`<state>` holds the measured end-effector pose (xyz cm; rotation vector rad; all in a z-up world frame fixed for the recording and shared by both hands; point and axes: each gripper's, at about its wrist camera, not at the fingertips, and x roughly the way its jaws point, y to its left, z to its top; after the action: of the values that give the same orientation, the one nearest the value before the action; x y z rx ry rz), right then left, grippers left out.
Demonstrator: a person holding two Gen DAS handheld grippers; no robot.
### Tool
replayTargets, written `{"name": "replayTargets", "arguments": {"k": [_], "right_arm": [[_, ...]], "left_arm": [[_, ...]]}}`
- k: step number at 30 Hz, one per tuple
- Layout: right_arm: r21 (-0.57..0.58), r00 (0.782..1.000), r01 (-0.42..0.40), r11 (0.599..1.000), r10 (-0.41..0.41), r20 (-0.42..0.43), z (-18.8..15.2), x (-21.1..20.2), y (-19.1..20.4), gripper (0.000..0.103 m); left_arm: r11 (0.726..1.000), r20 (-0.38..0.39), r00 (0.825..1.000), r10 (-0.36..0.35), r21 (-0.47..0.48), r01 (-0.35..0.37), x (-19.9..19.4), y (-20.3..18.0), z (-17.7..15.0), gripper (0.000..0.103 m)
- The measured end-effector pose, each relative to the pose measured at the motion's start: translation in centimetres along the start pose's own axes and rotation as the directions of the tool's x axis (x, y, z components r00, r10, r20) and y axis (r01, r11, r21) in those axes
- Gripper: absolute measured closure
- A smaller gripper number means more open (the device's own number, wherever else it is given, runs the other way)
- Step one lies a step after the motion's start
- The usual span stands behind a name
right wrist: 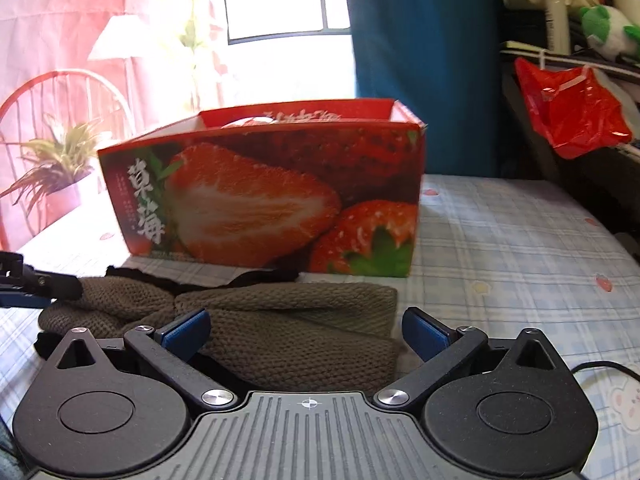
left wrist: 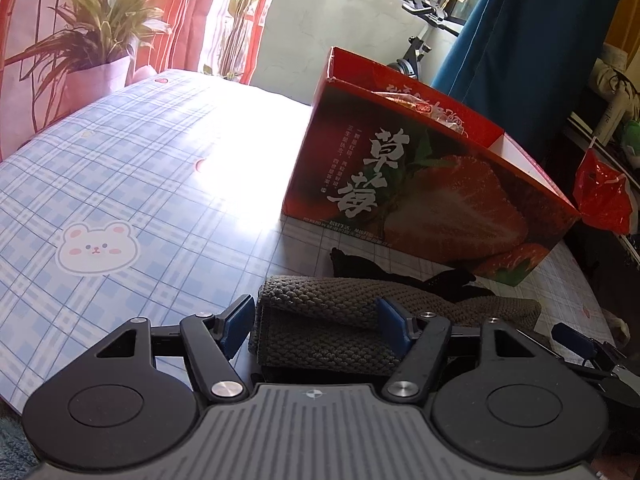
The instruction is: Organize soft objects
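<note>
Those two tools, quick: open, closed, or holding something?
Left tool: open, pads on either side of the folded knit cloth, not clamped.
Right tool: open, over the same cloth, holding nothing.

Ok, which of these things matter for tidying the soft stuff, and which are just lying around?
For the job: knit cloth, black cloth, strawberry box, left gripper, right gripper.
Lying about: plant, red bag, plush toy.

Box (right wrist: 280,184) contents mostly hidden.

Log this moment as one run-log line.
left gripper: open, straddling knit cloth | right gripper: open, over same cloth | strawberry box: behind cloth
</note>
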<state>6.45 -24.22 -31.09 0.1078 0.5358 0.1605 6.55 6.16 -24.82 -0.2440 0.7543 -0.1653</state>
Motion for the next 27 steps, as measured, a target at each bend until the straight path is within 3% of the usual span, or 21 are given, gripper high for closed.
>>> {"name": "replayTargets", "arguments": {"k": [3,7,14,18,23,27], "right_arm": [[-0.005,0.999,-0.024,1.0,0.024,-0.023,-0.1,0.2,0.1,0.011],[0.023,1.0,-0.024,0.999,0.024,-0.019,0.0,0.2,-0.1,0.011],[0.2,0.999,0.003,0.98,0.004,-0.037,1.4,1.5,-2.3,0.011],[0.182,0.996,0.017,0.983,-0.002,-0.084,0.9,2.7,-2.4,0.012],[0.136,0.995,-0.003,0.991,0.017,-0.102,0.2,2.8,-1.9,0.022],[0.118,0.994,-0.044,0.992,0.056,-0.097,-0.1,2.4,-1.6,0.043]], "left_arm": [[1.0,-0.022,1.0,0.001,0.003,-0.001,0.5,0.0,-0.2,0.03],[1.0,-0.032,0.999,0.001,0.001,-0.001,0.7,0.0,-0.3,0.027],[0.999,-0.033,0.999,0.024,-0.025,-0.025,0.9,0.5,-0.3,0.021],[0.999,-0.043,0.999,0.024,-0.023,-0.025,1.1,0.4,-0.4,0.02],[1.0,-0.061,0.998,0.008,0.0,-0.008,1.5,-0.2,-0.6,0.016],[1.0,-0.056,0.998,-0.004,0.02,0.005,1.4,-0.5,-0.8,0.018]]}}
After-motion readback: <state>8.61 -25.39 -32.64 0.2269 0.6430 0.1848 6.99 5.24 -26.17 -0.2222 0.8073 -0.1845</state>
